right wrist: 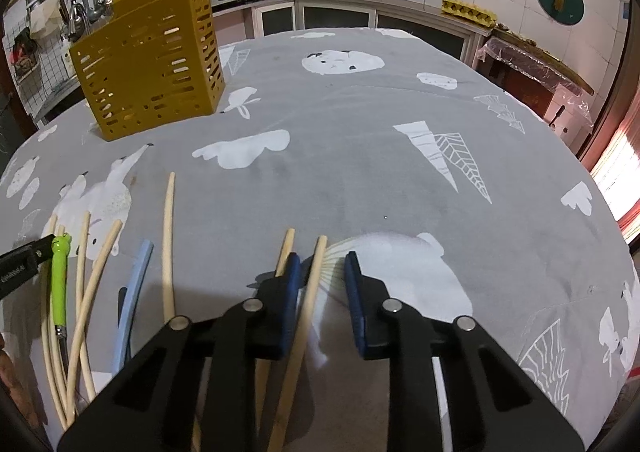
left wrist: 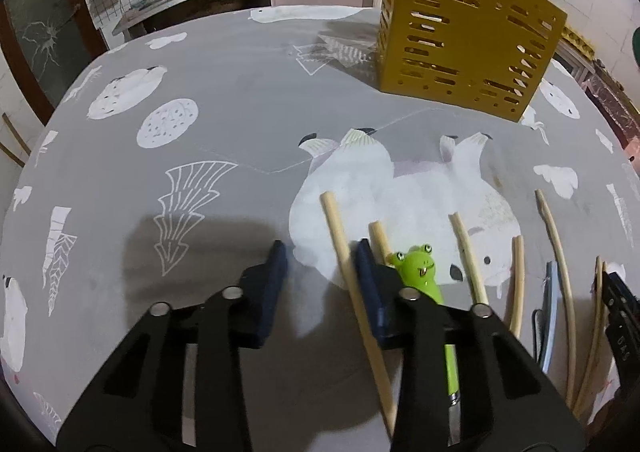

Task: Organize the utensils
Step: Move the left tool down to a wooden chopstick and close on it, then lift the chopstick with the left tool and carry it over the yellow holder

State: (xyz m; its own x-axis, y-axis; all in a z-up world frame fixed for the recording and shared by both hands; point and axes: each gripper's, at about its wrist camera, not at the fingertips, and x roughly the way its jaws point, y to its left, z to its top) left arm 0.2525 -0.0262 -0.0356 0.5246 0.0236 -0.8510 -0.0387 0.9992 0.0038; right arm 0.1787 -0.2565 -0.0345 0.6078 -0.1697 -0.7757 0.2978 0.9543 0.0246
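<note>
The bench (right wrist: 360, 132) wears a grey cloth printed with white animals, clouds and leaves. No brand can be read on the utensils; only small white lettering on the side of the left gripper's black body shows at the left edge of the right wrist view, too blurred to make out.

At the far left of the right wrist view stands one mustard-yellow slotted utensil holder (right wrist: 148, 64), upright, well apart from the loose pieces.

Near the left edge, the left gripper (left wrist: 320, 260) has its jaws partly open with one bamboo chopstick (left wrist: 340, 236) between them, lying against the inner face of the right pad; whether the pads press on it I cannot tell. Just right of it lies one green frog-headed utensil (right wrist: 60, 276), then a loose bundle of about four pale chopsticks (right wrist: 86, 292), one light blue utensil handle (right wrist: 136, 284) and one long single chopstick (right wrist: 168, 244).

Further right, the right gripper (right wrist: 322, 272) has its jaws partly open around another chopstick (right wrist: 316, 272), with a clear gap to the right pad. A second chopstick (right wrist: 286, 248) lies just outside its left pad.
</note>
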